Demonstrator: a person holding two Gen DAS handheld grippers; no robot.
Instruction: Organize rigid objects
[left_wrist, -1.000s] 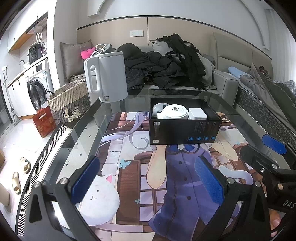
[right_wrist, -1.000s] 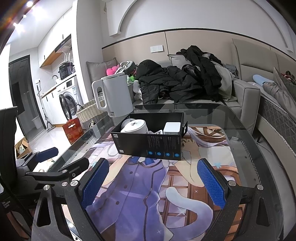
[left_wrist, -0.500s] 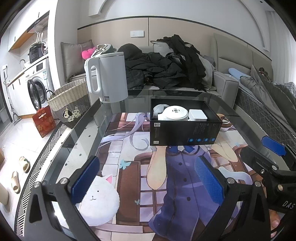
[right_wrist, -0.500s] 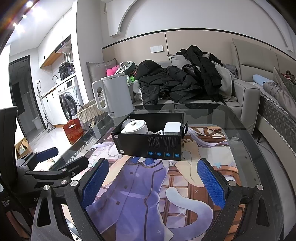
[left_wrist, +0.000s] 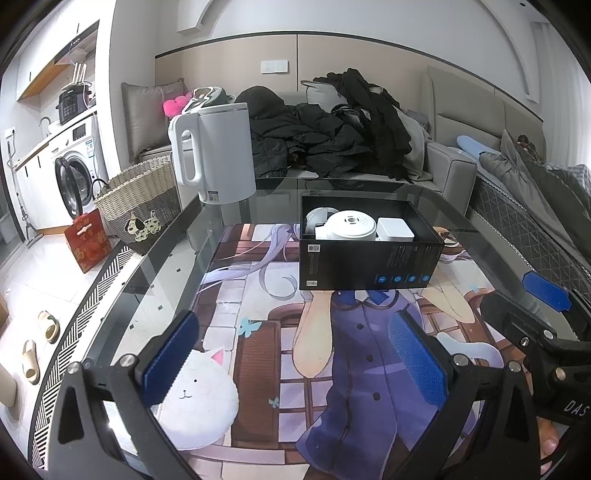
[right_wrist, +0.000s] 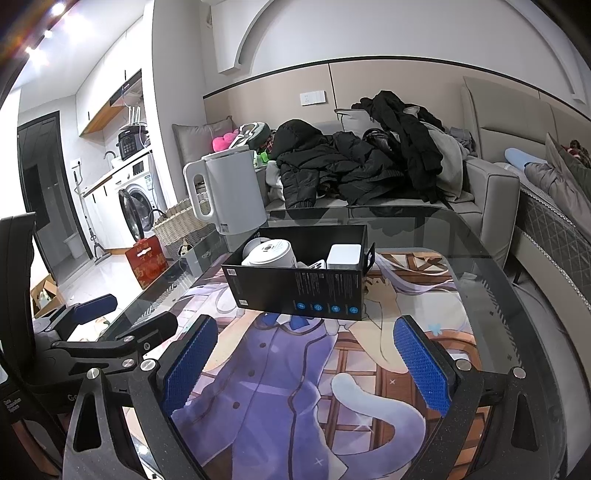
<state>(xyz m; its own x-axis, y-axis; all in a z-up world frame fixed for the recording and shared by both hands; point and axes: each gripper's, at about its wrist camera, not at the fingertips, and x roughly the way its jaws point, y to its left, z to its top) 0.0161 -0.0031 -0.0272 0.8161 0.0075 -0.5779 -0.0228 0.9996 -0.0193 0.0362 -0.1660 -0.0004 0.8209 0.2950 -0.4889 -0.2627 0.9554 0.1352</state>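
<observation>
1. Both grippers hung low over the near part of the glass table (left_wrist: 184, 236), side by side. The left gripper (left_wrist: 295, 354) had its blue pads spread wide with nothing between them, and the right gripper (right_wrist: 306, 358) was spread the same way, empty.
2. Ahead of both sets of fingers lay an open stretch of printed desk mat (left_wrist: 258, 343), with nothing standing between the pads and the black box (left_wrist: 369, 266).
3. The box sat straight in front of the left gripper and slightly left of the right one, on the mat, well back from the table's curved far edge.
4. Its long side ran crosswise to the fingers, open top up. Inside were a round white device (left_wrist: 349, 225) and a white square block (left_wrist: 393, 229), close together.
5. Beyond and to the left stood a white kettle (left_wrist: 218, 151), handle turned left, near the far left edge.
6. Behind the table, dark jackets (left_wrist: 332, 136) were heaped on a grey sofa (left_wrist: 450, 166); off to the left were a wicker basket (left_wrist: 140, 199) and a washing machine (left_wrist: 74, 173).
</observation>
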